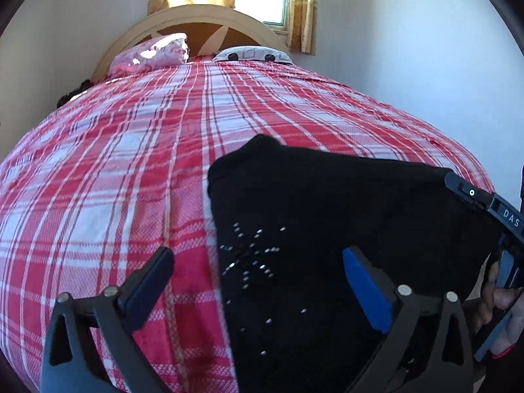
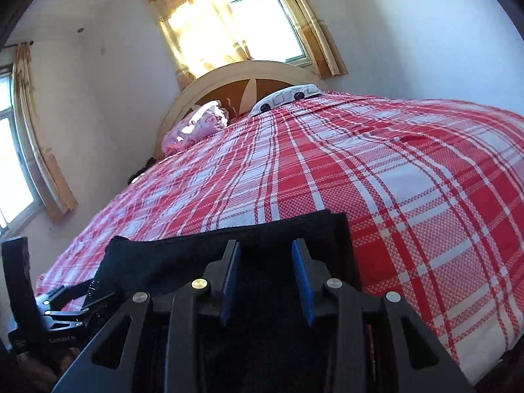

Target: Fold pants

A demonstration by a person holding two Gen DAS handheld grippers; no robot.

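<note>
2 grippers over 1 bed (image 1: 114,170), red-and-white plaid cover. Black pants (image 1: 327,222) folded into a compact block near the foot edge of the bed, toward the right side in the left wrist view; silver stud pattern (image 1: 252,258) on the top layer. Left gripper (image 1: 258,281) spread to its widest, nothing pinched, 1 finger (image 1: 147,281) over bare plaid just beside the pants' left edge, the other, blue-padded, over the black cloth. Right gripper (image 2: 266,278) partly apart, blue pads (image 2: 303,281) not pressed together, poised above the pants (image 2: 196,255); contact with the fabric impossible to tell. Right-hand fingers (image 1: 494,298) visible on that gripper's handle at the frame's right edge. 2 pillows at the head edge: pink (image 1: 150,54) left, white patterned (image 1: 252,54) right. Curved headboard (image 1: 209,21) behind, curtained window (image 2: 229,29) above.
</note>
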